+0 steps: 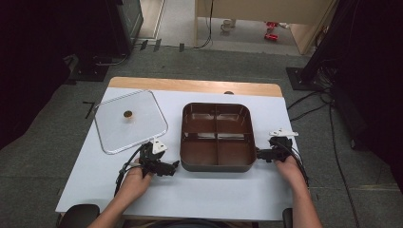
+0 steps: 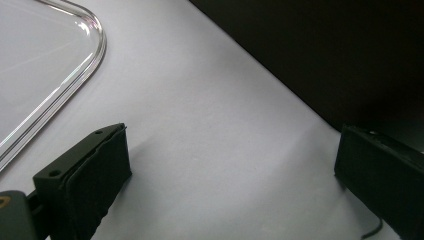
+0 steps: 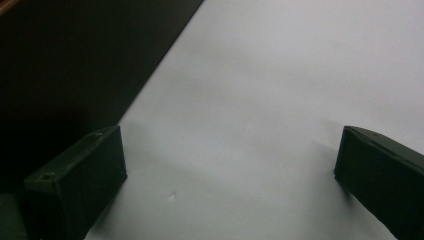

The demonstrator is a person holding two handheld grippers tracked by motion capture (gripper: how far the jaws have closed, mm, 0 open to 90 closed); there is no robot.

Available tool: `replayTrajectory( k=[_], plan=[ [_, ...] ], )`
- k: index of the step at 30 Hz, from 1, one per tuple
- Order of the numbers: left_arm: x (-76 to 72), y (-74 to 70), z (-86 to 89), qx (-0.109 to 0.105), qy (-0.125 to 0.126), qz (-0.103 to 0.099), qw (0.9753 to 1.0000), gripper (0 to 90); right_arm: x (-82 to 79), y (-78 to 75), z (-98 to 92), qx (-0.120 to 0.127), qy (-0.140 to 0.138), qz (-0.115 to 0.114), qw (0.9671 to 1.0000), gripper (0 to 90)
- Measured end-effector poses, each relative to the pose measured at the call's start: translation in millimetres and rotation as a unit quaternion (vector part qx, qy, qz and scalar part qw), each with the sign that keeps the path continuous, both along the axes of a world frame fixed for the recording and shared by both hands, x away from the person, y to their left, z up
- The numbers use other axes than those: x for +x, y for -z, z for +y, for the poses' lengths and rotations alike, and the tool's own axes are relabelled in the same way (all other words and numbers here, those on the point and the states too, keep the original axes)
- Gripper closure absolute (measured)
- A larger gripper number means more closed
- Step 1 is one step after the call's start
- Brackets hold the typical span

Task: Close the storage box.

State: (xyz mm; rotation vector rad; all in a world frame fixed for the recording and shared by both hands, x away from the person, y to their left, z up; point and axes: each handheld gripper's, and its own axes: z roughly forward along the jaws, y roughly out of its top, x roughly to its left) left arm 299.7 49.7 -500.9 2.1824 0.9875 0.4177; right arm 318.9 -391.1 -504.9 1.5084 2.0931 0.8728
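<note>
A brown tray (image 1: 216,137) with four compartments is sitting on the white table (image 1: 199,190), a little right of the middle and close to the person's side. All four compartments are lying bare. The tray is resting flat with its rounded front wall facing the person.

The left gripper (image 1: 174,166) is hovering just beside the tray's front left corner, its jaws pointing toward the tray's wall; whether they are touching it cannot be told from above. In the left gripper view its own jaws are standing wide apart with nothing between them, only white tabletop, and the tray's dark side (image 2: 320,55) is running across the upper right. The right gripper (image 1: 259,154) is sitting at the tray's right wall near the front corner, very close to it or touching. In the right gripper view its jaws are likewise spread wide and gripping nothing, with the tray's dark wall (image 3: 65,65) at the left.

Left of the tray, apart from it, a clear square lid (image 1: 129,120) with a small brown knob (image 1: 128,114) in its centre is lying flat on the table; its curved rim (image 2: 75,75) is showing in the left gripper view.

The white surface is covering most of a wooden tabletop, whose bare far edge (image 1: 195,85) is showing beyond it. The table is standing on grey carpet (image 1: 38,142), with black cables (image 1: 313,102) trailing at the right and dark equipment stands at both sides of the room.
</note>
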Motion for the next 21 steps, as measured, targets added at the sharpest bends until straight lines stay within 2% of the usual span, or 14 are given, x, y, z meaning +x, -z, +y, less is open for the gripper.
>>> replayTrajectory(
  k=[21],
  plan=[
    [0.4,0.0,-0.1,-0.001,0.0,0.002,1.0,1.2,1.0,-0.1,-0.9,0.001,-0.004,0.002,1.0,0.0]
  ],
)
